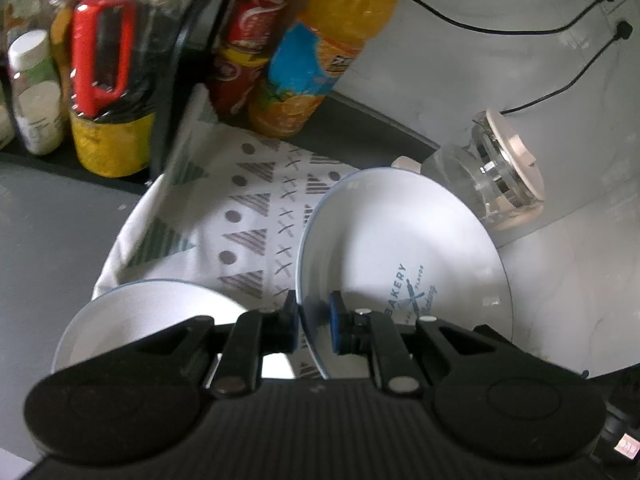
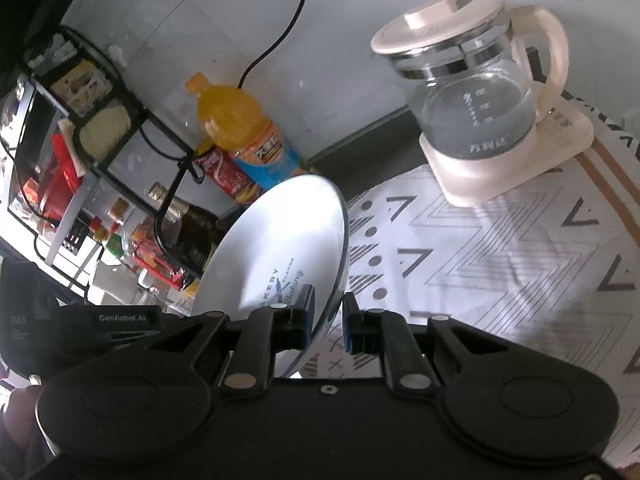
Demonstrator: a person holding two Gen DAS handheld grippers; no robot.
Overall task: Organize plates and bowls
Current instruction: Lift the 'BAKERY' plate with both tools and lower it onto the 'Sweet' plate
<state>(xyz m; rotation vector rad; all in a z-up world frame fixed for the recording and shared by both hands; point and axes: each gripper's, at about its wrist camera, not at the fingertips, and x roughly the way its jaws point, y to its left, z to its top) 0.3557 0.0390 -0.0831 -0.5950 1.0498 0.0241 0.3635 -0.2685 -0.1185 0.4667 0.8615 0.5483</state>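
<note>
left gripper [image 1: 314, 322]: clamped on near rim of printed plate [image 1: 404, 256], centre right of left wrist view; edge pinch probably to carry it clear of the cloth, tilted.
right gripper [image 2: 327, 318]: clamped on rim of a "Bakery" plate [image 2: 276, 252], lower centre of right wrist view; plate stands steeply on edge, face toward frame left. Steep tilt looks like a result of the rim-only hold.
same plate or not: cannot tell; both show the same print, could be one plate held from two sides or two alike.
second plate [image 1: 148, 316]: plain white, lower left of left wrist view, partly behind gripper body; appears to rest low on the patterned cloth [image 1: 240, 208], untouched.
plates counted: two in left wrist view, one in right wrist view.
bowls counted: none clearly seen.
glass kettle [image 2: 476, 92]: one, upper right of right wrist view, on its cream base at cloth edge, well apart from the held plate.
orange drink bottle [image 2: 244, 136]: one, upright against the wall, centre left.
red can [image 1: 250, 36]: one, beside the orange bottle.
wire rack [image 2: 104, 128]: one, left side, crammed with jars and packets; count unclear, blurred.
cables: two plugged at upper right of left wrist view.
step guess: plate in transit, likely toward a stack.
</note>
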